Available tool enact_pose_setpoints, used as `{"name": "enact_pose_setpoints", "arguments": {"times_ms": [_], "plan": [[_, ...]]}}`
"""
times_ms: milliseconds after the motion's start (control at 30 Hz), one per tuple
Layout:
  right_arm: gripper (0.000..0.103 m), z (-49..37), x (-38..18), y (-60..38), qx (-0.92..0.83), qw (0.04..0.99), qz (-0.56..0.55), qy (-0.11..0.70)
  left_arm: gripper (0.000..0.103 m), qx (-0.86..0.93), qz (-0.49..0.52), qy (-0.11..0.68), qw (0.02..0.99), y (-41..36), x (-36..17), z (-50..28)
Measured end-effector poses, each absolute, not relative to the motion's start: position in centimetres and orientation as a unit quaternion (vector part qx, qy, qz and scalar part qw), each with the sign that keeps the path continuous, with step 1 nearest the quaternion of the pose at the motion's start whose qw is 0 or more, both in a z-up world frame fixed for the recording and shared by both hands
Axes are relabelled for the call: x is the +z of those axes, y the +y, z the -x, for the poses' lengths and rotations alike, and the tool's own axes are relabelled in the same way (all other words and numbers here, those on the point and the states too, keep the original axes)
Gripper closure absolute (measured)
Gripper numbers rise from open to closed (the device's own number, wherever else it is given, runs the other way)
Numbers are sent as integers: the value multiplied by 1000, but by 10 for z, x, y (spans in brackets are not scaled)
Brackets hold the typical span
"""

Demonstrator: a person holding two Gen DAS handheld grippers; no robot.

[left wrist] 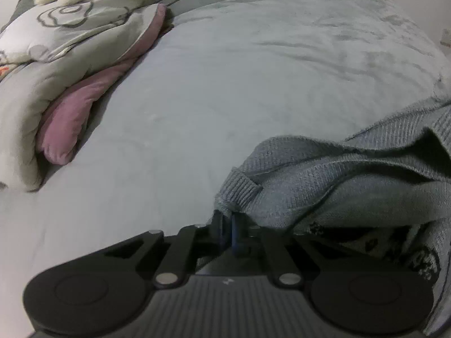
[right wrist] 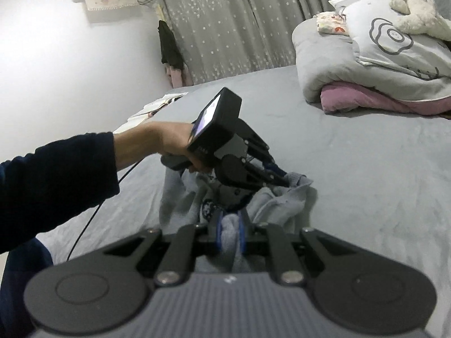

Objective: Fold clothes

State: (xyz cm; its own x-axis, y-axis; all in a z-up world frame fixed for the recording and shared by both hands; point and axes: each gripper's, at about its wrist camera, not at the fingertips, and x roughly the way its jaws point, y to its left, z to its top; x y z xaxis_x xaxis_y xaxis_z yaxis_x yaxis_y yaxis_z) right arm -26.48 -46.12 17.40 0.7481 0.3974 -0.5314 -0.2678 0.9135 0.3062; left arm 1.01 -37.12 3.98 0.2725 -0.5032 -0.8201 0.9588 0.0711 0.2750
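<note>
A grey knit sweater lies bunched on the bed, near the person and well apart from the bedding at the far end. Both tongs have hold of it, which suggests the garment is being lifted or spread flat before any fold.

The left tongs are closed on a ribbed edge, perhaps a cuff or hem. From the left wrist the jaws look pressed almost together, with only thin fabric between them. The right tongs are also closed, on a thicker wad of the same knit, so their blue pads stand a little apart around it. Gripping two separate points probably lets the person pull the cloth taut between the hands.

The left hand grips its handle above the heap, and a dark sleeve runs off the left edge.

Much is hard to read. The sweater is so crumpled that I cannot tell sleeve from body, or which part each pair of tongs holds. A dark print shows in the folds but is mostly covered. The right side of the garment is cut off in the left wrist view.

At the far end sits a folded quilt over something pink, with a white plush toy on top. No fold appears made yet.
</note>
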Motion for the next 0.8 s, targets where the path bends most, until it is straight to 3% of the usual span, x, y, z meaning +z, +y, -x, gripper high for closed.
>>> {"name": "enact_pose_setpoints", "arguments": {"times_ms": [133, 233, 433, 800], "plan": [[93, 273, 178, -465, 189, 933, -108, 287, 102, -534, -401, 258, 698, -355, 48, 11], [93, 280, 181, -469, 215, 930, -115, 275, 102, -520, -323, 267, 744, -321, 60, 24], [93, 269, 169, -460, 207, 920, -92, 318, 101, -482, -191, 255, 816, -217, 96, 71], [92, 248, 152, -448, 95, 925, -18, 366, 101, -410, -106, 164, 891, -125, 180, 99]]}}
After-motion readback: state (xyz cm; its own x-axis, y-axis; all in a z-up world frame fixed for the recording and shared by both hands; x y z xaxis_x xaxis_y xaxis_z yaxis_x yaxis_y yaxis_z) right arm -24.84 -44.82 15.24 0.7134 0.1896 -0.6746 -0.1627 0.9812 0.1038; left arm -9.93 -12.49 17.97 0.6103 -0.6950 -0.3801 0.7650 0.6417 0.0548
